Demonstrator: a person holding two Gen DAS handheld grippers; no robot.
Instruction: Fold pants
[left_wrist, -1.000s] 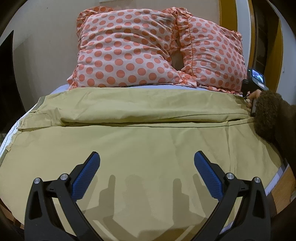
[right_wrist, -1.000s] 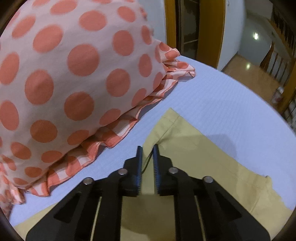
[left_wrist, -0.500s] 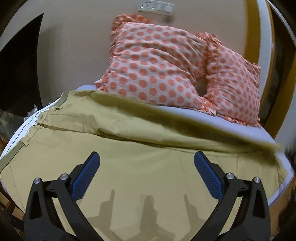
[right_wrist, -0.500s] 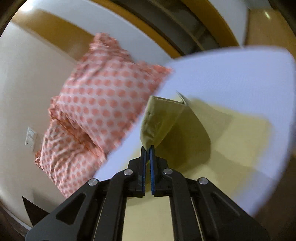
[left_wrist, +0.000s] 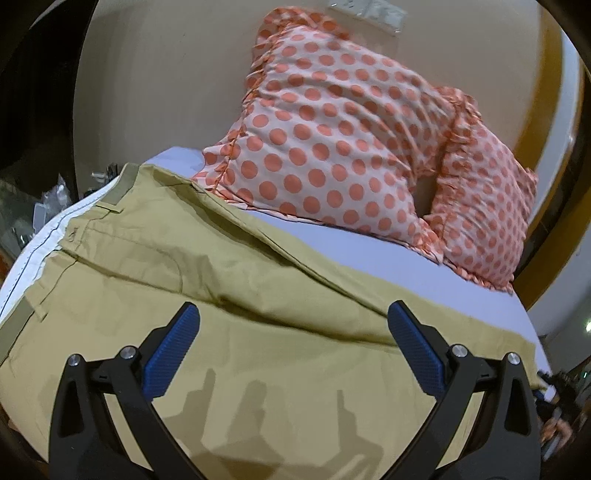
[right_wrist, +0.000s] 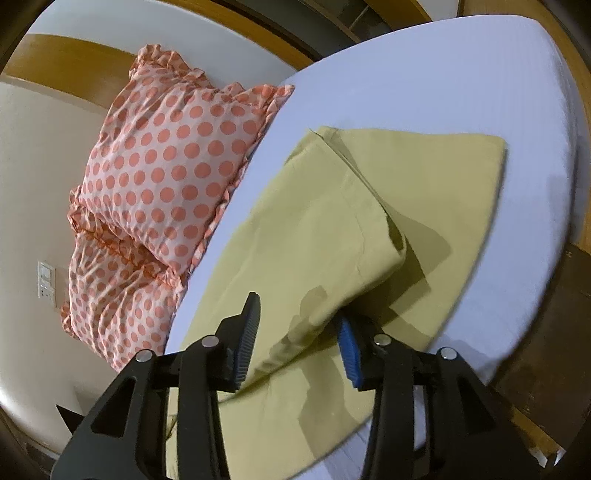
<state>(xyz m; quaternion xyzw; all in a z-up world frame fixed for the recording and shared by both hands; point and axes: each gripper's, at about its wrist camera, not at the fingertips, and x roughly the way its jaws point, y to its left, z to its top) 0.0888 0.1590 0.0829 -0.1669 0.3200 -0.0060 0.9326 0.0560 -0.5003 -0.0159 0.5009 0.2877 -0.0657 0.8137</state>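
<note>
Khaki pants (left_wrist: 229, 295) lie spread across the bed, waistband (left_wrist: 122, 184) at the left. My left gripper (left_wrist: 291, 343) is open and empty, hovering low over the near leg. In the right wrist view the pants (right_wrist: 332, 229) show the far leg folded over the near one, its fold edge raised. My right gripper (right_wrist: 299, 336) is open, its jaws on either side of that raised fabric without clamping it.
Two pink pillows with orange dots (left_wrist: 351, 147) lean against the wall behind the pants; they also show in the right wrist view (right_wrist: 170, 177). The lilac sheet (right_wrist: 461, 85) reaches the bed's right edge, with a wooden frame (right_wrist: 546, 332) below.
My right gripper carried the far leg's hem over the near leg, then opened and let it go. My left gripper stayed open and swung its view leftward toward the waistband.
</note>
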